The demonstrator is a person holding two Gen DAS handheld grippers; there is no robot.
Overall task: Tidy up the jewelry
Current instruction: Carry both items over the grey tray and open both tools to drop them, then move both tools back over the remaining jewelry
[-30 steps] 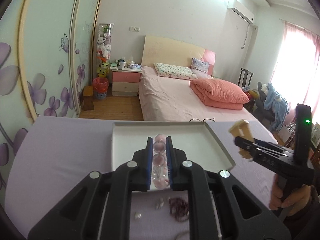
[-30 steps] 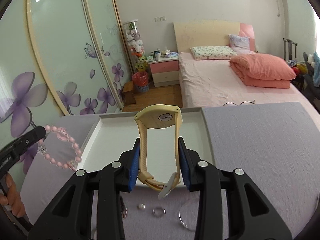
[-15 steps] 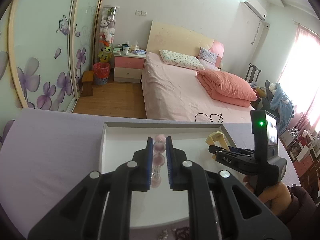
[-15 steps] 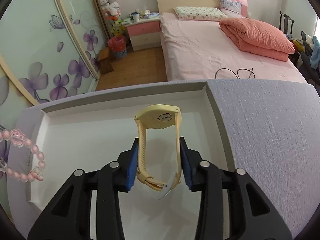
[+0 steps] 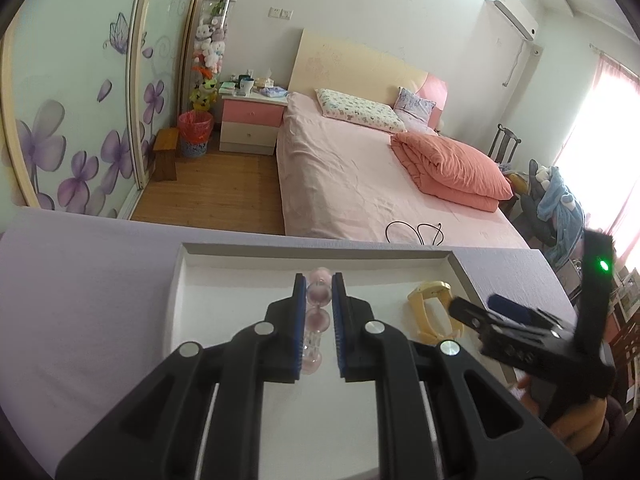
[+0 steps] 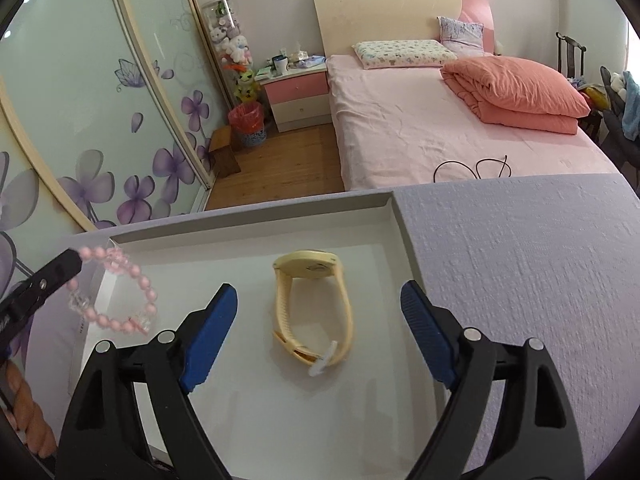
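Note:
A white tray (image 5: 248, 252) (image 6: 384, 208) lies on the lilac table. My left gripper (image 5: 316, 288) is shut on a pink bead bracelet (image 5: 316, 320), which hangs over the tray's left part; in the right wrist view the bracelet (image 6: 120, 292) dangles from the left gripper's tip. A yellow watch (image 6: 312, 308) (image 5: 432, 304) lies on the tray floor. My right gripper (image 6: 320, 304) stands over it, its jaws opening wide; the blue pads are clear of the strap on both sides.
The lilac tablecloth (image 6: 520, 280) spreads to the right of the tray. Beyond the table's far edge are a pink bed (image 5: 360, 184), a nightstand (image 5: 250, 128) and a flowered wardrobe (image 5: 72, 120). A hand (image 6: 28, 412) holds the left gripper at the lower left.
Both grippers came down and forward over the tray. The right jaws spread apart and the watch dropped out of them onto the tray floor. The left gripper kept its hold on the bracelet.

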